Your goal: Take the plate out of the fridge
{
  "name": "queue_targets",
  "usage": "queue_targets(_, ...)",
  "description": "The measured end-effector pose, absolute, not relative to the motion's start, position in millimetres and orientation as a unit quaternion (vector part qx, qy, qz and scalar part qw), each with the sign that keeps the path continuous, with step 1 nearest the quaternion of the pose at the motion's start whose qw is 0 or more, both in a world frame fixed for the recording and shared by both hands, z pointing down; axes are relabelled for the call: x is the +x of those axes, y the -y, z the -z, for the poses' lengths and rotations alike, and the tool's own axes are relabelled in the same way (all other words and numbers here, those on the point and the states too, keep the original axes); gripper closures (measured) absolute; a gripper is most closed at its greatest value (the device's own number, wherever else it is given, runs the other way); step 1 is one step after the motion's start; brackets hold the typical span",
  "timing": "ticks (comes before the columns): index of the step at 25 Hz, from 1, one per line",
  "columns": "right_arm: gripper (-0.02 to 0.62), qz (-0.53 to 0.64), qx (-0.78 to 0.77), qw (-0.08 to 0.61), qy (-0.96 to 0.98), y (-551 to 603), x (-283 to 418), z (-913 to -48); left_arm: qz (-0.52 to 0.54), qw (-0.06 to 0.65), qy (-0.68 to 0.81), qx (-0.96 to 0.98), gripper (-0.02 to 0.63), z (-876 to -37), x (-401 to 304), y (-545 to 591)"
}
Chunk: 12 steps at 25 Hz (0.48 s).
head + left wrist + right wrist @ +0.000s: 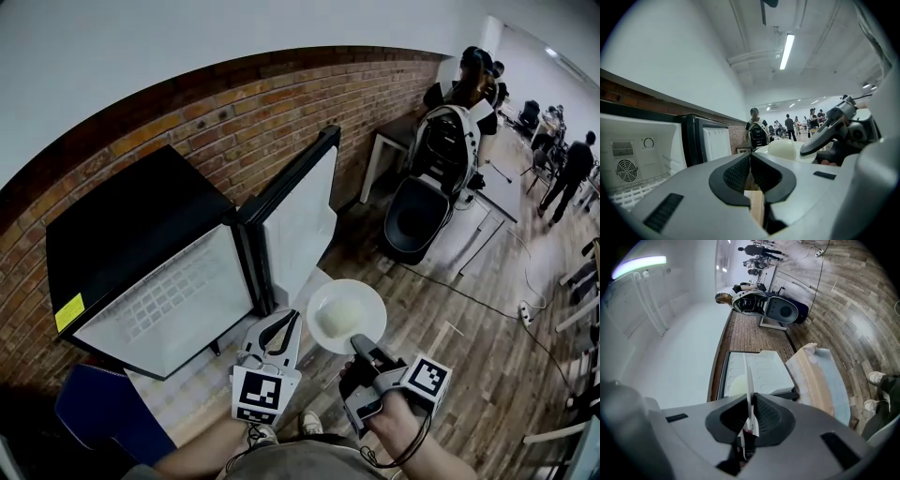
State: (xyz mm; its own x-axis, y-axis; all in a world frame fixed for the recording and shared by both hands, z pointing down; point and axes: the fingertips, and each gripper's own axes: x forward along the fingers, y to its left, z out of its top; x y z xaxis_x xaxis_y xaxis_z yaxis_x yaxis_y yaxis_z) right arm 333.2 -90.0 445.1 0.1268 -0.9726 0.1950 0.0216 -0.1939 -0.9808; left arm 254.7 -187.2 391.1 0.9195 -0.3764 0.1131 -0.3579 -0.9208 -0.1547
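Note:
A white plate (347, 314) with a pale round mound on it hangs in front of the small black fridge (141, 244), whose door (300, 225) stands open. My right gripper (359, 345) is shut on the plate's near rim. In the right gripper view the plate (749, 376) shows edge-on between the pads of the gripper (751, 416). My left gripper (289, 319) hovers just left of the plate with its jaws together and nothing in them. The left gripper view shows those jaws (750, 157) closed, the plate (787, 150) beyond, and the white fridge interior (642, 159) at left.
A pale mat (187, 384) lies under the fridge on the wooden floor. A black round chair (417, 211) and a white table (384, 150) stand by the brick wall. A cable (487, 300) crosses the floor. People stand far right. A blue object (94, 403) sits lower left.

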Motion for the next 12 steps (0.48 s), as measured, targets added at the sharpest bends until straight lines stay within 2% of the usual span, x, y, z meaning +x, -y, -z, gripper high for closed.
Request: queue_targets(12, 0.555, 0.523, -0.571, 0.476, -0.416, 99.0, 332.8, -446.0, 0.077, 0.063, -0.191, -0.977, 0.583, -392.5, 252.2, 194.6)
